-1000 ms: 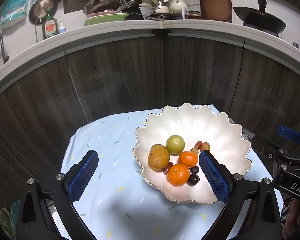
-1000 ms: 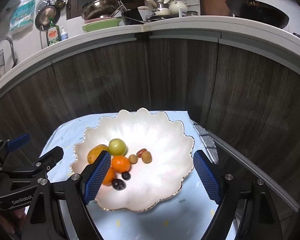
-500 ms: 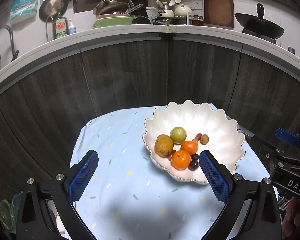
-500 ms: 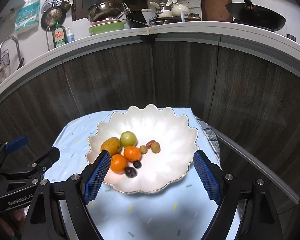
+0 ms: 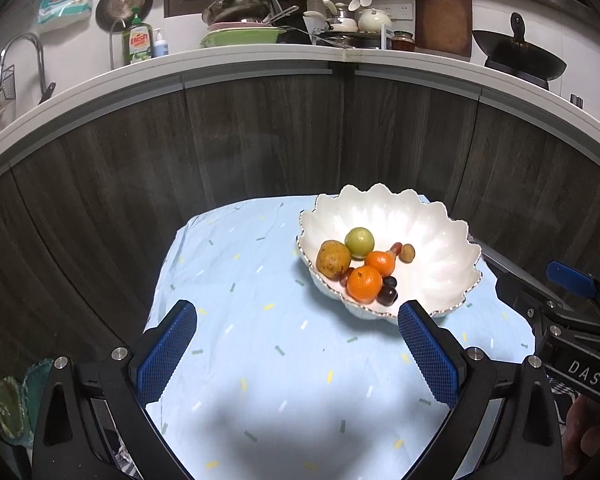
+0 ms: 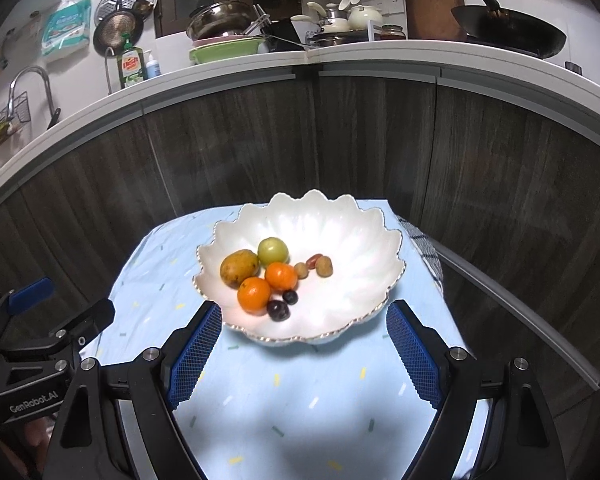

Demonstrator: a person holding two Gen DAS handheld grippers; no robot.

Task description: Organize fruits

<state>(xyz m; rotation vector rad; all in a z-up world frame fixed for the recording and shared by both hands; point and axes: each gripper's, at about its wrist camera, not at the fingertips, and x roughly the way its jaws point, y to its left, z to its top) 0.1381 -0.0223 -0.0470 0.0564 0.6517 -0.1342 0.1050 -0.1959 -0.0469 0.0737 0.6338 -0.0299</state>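
A white scalloped bowl [image 5: 432, 240] [image 6: 340, 240] stands on a light blue cloth [image 5: 280, 340] [image 6: 300, 400]. It holds a yellow-brown mango [image 5: 333, 259] [image 6: 239, 267], a green fruit [image 5: 359, 241] [image 6: 273, 252], two oranges [image 5: 364, 284] [image 6: 254, 295], dark grapes [image 5: 387, 295] [image 6: 278, 310] and small brown and red fruits [image 5: 407, 252] [image 6: 323, 266]. My left gripper [image 5: 296, 354] is open and empty, held back from the bowl over the cloth. My right gripper [image 6: 304, 350] is open and empty, just in front of the bowl's near rim.
Dark wood cabinet fronts [image 5: 260, 140] curve behind the small table. The counter above carries dish soap [image 5: 137, 40], pans, a kettle and a wok [image 5: 518, 60]. A checked towel [image 6: 428, 248] hangs off the table's right side.
Both grippers have pulled back and up from the bowl, which now looks smaller and farther away. Both stay open and empty. The fruit has not moved.
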